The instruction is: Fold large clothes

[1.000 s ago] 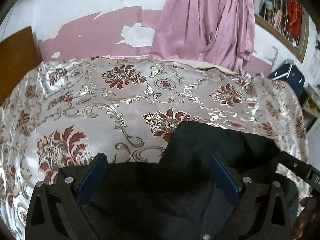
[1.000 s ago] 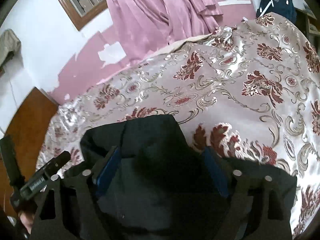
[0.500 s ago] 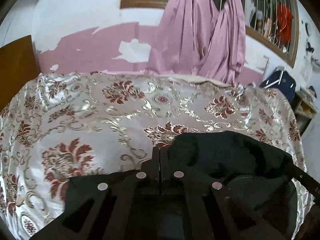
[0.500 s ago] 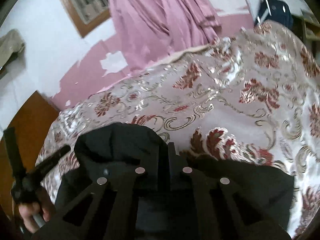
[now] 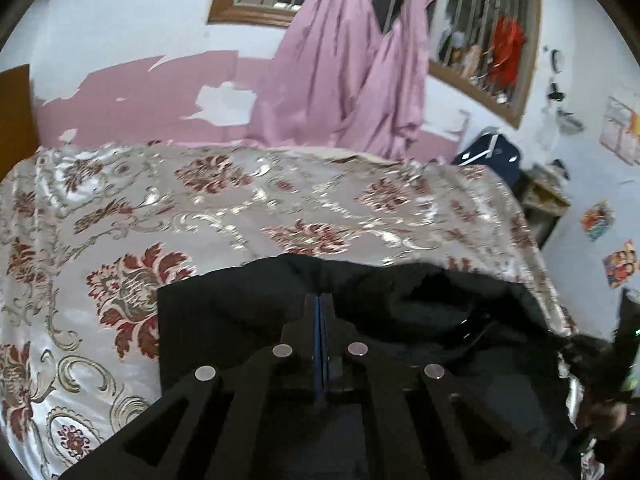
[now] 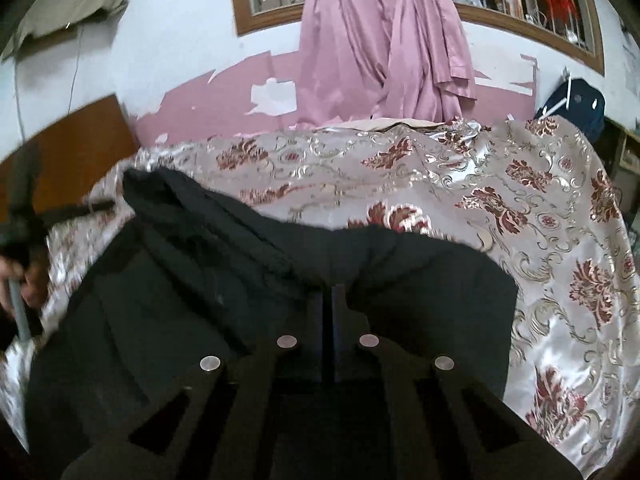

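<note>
A large black garment (image 5: 248,304) lies on the near part of a bed covered with a silver and red floral spread (image 5: 200,208). My left gripper (image 5: 319,300) is shut on the garment's near edge and holds it lifted off the bed. In the right wrist view the black garment (image 6: 224,264) stretches to the left across the floral spread (image 6: 540,208). My right gripper (image 6: 328,292) is shut on a raised fold of it. The other gripper shows at the right edge of the left view (image 5: 618,356) and at the left edge of the right view (image 6: 24,216).
A pink curtain (image 5: 344,72) hangs at a barred window behind the bed. A dark blue bag (image 5: 490,156) and a shelf (image 5: 544,196) stand at the far right of the bed. A brown wooden headboard (image 6: 68,140) is at the left.
Both grippers were open over the black garment a second ago, then shut on it. Since then both have lifted the cloth, and the views have tilted up toward the wall.
</note>
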Demonstrator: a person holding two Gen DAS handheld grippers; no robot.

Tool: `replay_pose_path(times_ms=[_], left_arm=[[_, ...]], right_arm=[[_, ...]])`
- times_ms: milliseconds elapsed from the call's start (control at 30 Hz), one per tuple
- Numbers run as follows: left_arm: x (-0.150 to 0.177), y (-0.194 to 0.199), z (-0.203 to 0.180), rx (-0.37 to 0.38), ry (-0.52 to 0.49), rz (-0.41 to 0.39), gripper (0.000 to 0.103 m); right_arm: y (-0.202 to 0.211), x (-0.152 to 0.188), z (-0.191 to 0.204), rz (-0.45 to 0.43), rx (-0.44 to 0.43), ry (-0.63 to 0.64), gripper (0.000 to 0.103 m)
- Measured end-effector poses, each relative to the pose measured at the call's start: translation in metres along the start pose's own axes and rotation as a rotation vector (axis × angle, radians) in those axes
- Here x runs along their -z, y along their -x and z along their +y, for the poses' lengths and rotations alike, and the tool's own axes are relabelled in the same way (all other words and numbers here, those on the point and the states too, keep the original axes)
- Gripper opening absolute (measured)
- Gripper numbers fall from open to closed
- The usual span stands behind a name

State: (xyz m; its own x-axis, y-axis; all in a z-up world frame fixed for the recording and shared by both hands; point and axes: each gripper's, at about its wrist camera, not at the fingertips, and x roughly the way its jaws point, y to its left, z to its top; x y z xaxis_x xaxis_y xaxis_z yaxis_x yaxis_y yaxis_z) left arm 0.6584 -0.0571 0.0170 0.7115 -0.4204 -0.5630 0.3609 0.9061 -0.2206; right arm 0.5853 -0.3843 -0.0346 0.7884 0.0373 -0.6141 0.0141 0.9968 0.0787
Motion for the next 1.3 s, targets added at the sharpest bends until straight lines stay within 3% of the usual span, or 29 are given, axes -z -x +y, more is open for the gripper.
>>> replay_pose_path(times_ms=[167, 267, 400, 533, 633, 800, 867, 967, 1033, 1167, 1300], left_arm=[[-0.008, -0.008, -0.018, 0.038, -0.015, -0.019, 0.002], [-0.015, -0.02, -0.036, 0.101, -0.018, -0.02, 0.002], [-0.016, -0.05, -0.061, 0.15, -0.079, 0.072, 0.002], [0.007, -0.079, -0.078, 0.117, -0.188, 0.213, 0.002], [0.025, -0.087, -0.082, 0.09, -0.244, 0.234, 0.002], [0.032, -0.094, -0.075, 0.111, -0.237, 0.26, 0.002], [0.034, -0.093, -0.075, 0.12, -0.262, 0.27, 0.002], [0.038, -0.095, -0.078, 0.145, -0.353, 0.321, 0.002], [0.043, -0.097, -0.078, 0.176, -0.402, 0.373, 0.002], [0.046, -0.113, -0.078, 0.197, -0.437, 0.47, 0.002], [0.045, -0.135, -0.086, 0.13, -0.471, 0.49, 0.004]], right_arm=[[-0.004, 0.015, 0.001, 0.023, 0.027, 0.04, 0.003], [-0.006, 0.016, 0.005, 0.025, 0.039, 0.065, 0.003], [-0.008, 0.017, 0.012, 0.041, 0.05, 0.111, 0.003], [-0.001, 0.014, 0.016, 0.035, 0.038, 0.159, 0.003], [0.013, 0.001, 0.015, 0.009, -0.016, 0.154, 0.003], [0.024, -0.039, 0.014, -0.056, -0.092, 0.075, 0.008], [0.005, -0.053, 0.017, -0.021, -0.137, 0.02, 0.008], [-0.043, -0.058, 0.027, 0.149, -0.234, -0.026, 0.008], [-0.07, -0.048, 0.038, 0.304, -0.267, 0.006, 0.008], [-0.091, -0.024, 0.052, 0.466, -0.284, 0.108, 0.008], [-0.11, -0.019, 0.054, 0.482, -0.238, 0.139, 0.002]])
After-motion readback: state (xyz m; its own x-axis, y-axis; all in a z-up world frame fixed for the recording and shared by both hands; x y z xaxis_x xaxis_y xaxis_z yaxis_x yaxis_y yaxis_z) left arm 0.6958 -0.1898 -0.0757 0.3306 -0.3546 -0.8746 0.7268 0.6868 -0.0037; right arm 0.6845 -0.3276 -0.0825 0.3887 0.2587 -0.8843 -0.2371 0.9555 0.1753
